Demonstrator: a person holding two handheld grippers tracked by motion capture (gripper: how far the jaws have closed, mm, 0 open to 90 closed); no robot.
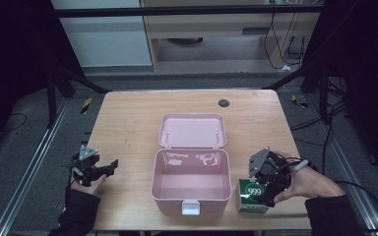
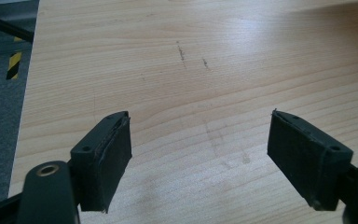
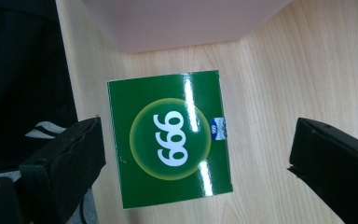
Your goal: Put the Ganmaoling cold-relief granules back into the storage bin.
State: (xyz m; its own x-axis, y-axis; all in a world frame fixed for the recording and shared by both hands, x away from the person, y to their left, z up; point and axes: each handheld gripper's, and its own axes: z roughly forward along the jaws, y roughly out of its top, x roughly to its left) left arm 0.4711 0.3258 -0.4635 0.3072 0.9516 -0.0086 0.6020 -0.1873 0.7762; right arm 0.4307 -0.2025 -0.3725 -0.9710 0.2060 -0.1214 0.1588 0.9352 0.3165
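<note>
Right gripper view, green box (image 3: 170, 140), corner hidden

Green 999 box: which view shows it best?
Right gripper view: the green 999 box lies face-up between the open jaws, label readable. High view shows it small, partly behind the right gripper. Left gripper view looks at bare table.

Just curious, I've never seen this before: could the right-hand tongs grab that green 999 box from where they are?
Probably yes. The right tongs hang open right above the green box, jaws on either side, nothing between them.
</note>
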